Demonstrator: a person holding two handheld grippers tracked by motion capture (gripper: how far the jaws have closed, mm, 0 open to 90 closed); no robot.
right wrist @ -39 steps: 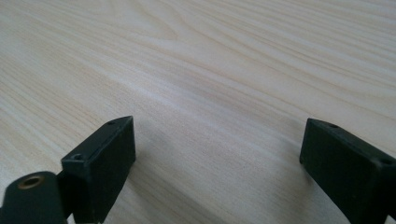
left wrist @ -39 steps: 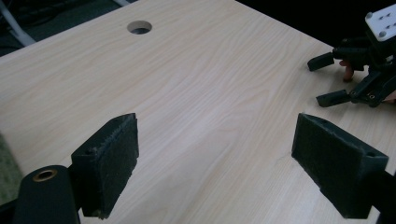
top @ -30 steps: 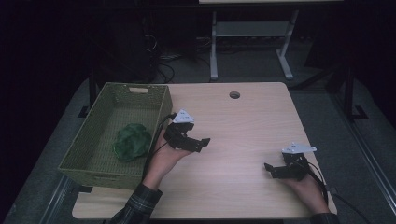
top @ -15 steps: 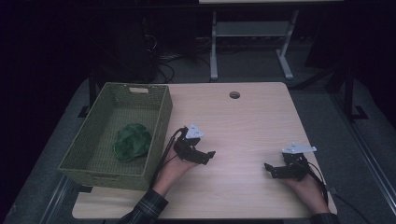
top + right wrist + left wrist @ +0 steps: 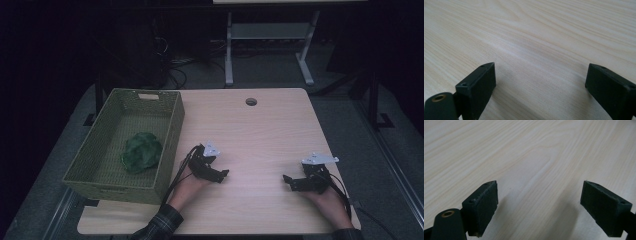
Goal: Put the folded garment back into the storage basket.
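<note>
- High view: the green cloth (image 5: 141,151) lies inside the woven basket (image 5: 112,181); the left tool (image 5: 223,174) sits just beside the basket, the right tool (image 5: 286,179) well apart from it, both low over the desk (image 5: 260,130).
- Left gripper view: the left tool (image 5: 539,207) gapes wide, nothing between its jaws.
- Right gripper view: the right tool (image 5: 541,91) is likewise spread and empty. A careless swing of the left could nudge the basket.

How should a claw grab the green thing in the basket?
Probably from straight above, pinching the raised middle of the green thing. It lies low on the basket floor and the tall walls block any sideways reach. What it is made of is unclear.
</note>
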